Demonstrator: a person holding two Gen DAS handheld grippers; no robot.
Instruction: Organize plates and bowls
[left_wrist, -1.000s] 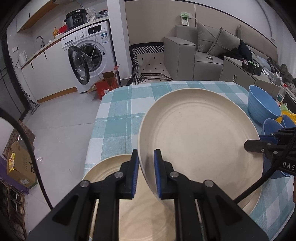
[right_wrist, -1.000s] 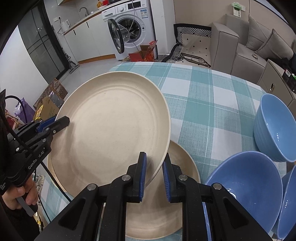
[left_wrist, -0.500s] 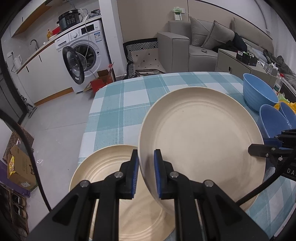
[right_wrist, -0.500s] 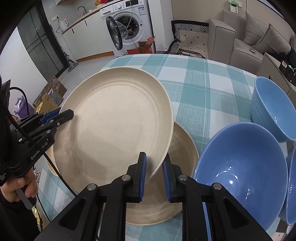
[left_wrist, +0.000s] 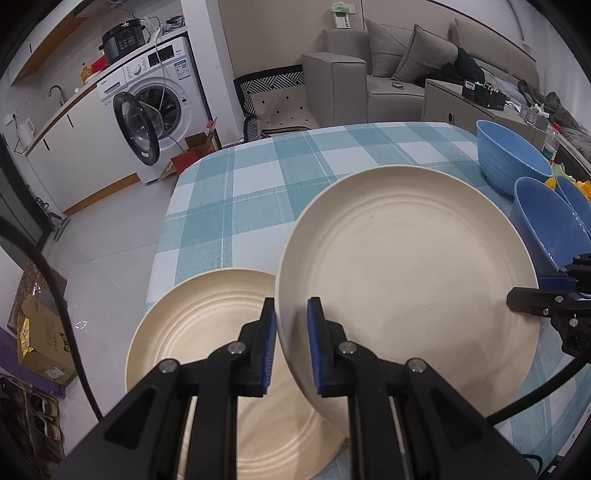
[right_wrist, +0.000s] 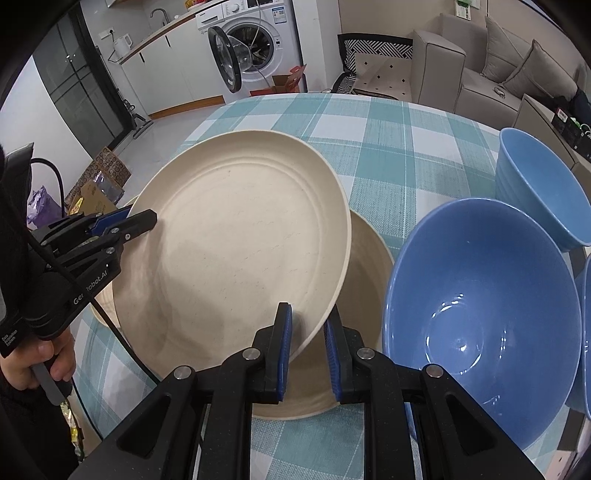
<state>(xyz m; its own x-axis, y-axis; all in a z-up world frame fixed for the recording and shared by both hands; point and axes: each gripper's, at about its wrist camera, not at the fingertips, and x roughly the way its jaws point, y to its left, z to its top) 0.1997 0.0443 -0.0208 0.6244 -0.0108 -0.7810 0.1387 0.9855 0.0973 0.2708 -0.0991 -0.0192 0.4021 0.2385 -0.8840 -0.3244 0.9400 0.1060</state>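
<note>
A cream plate (left_wrist: 406, 277) is held tilted above the checked table by both grippers. My left gripper (left_wrist: 291, 343) is shut on its near-left rim. My right gripper (right_wrist: 308, 350) is shut on the opposite rim; it shows in the left wrist view (left_wrist: 532, 295) at the right. The same plate (right_wrist: 240, 236) fills the middle of the right wrist view, with my left gripper (right_wrist: 144, 221) at its left rim. A second cream plate (left_wrist: 207, 354) lies flat on the table below it, also seen in the right wrist view (right_wrist: 365, 280). Blue bowls (right_wrist: 476, 325) stand to the right.
Another blue bowl (left_wrist: 509, 158) stands at the table's far right (right_wrist: 535, 184). The checked tablecloth (left_wrist: 258, 184) stretches behind the plates. The table's left edge drops to a tiled floor with a washing machine (left_wrist: 155, 114) beyond. A sofa (left_wrist: 388, 74) stands behind the table.
The held plate has moved back toward the near table edge and lower over the flat plate. The blue bowls now sit closer on the right. Both grips are unchanged.
</note>
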